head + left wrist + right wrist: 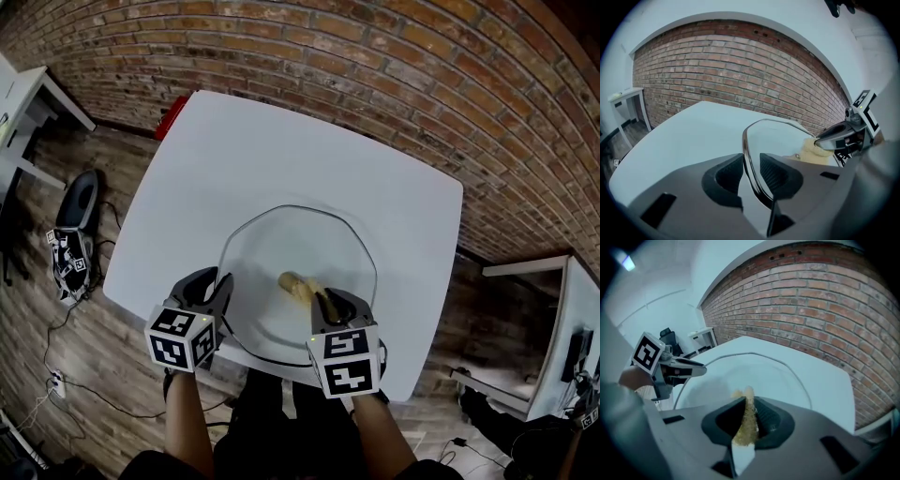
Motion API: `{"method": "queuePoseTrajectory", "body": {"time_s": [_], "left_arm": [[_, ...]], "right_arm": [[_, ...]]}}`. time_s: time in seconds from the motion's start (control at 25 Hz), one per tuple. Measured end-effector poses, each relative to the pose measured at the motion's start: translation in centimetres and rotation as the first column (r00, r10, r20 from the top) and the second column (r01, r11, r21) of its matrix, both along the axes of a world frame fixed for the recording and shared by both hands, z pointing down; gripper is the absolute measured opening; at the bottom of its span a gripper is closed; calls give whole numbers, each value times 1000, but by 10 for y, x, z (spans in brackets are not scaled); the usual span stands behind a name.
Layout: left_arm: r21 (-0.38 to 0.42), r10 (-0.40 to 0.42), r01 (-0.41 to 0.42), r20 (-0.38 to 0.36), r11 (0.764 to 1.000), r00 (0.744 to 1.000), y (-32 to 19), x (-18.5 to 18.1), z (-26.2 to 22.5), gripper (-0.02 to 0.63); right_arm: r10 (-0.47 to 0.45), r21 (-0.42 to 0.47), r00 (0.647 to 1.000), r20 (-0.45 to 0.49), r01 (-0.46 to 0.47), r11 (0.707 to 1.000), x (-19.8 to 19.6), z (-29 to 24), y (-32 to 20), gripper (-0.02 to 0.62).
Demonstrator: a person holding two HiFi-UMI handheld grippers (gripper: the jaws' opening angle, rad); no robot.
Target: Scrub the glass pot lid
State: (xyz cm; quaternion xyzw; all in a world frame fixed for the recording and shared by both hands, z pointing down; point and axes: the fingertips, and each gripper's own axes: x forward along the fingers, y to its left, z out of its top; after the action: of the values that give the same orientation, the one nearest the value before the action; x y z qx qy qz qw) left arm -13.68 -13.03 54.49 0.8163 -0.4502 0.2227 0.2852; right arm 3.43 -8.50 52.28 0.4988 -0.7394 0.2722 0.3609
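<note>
The glass pot lid (298,255) lies on the white table (281,150), near its front edge. My left gripper (223,289) is shut on the lid's left rim. In the left gripper view the metal rim (749,159) runs between the two pads of my left gripper (751,165). My right gripper (328,305) is shut on a yellow sponge (298,284) that rests on the glass near the lid's middle. In the right gripper view the sponge (746,420) is squeezed flat between the pads, with the lid (754,369) just ahead and the left gripper (677,367) at the lid's left.
A red object (172,117) sits at the table's far left corner. A brick wall (375,66) runs behind the table. A black chair (80,202) and cables lie on the wooden floor at the left, and white desks (572,319) stand at both sides.
</note>
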Motion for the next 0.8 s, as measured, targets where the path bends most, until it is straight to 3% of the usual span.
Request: {"method": "queuePoseTrajectory", "body": {"time_s": [0.32, 0.8], "left_arm": [[9, -3, 3, 4, 1000, 1000, -2, 2, 0, 112], [80, -24, 24, -3, 997, 1000, -7, -7, -13, 112]], "right_arm": [[124, 16, 986, -111, -123, 992, 68, -5, -7, 57], [162, 121, 987, 3, -161, 980, 65, -18, -10, 57]]}}
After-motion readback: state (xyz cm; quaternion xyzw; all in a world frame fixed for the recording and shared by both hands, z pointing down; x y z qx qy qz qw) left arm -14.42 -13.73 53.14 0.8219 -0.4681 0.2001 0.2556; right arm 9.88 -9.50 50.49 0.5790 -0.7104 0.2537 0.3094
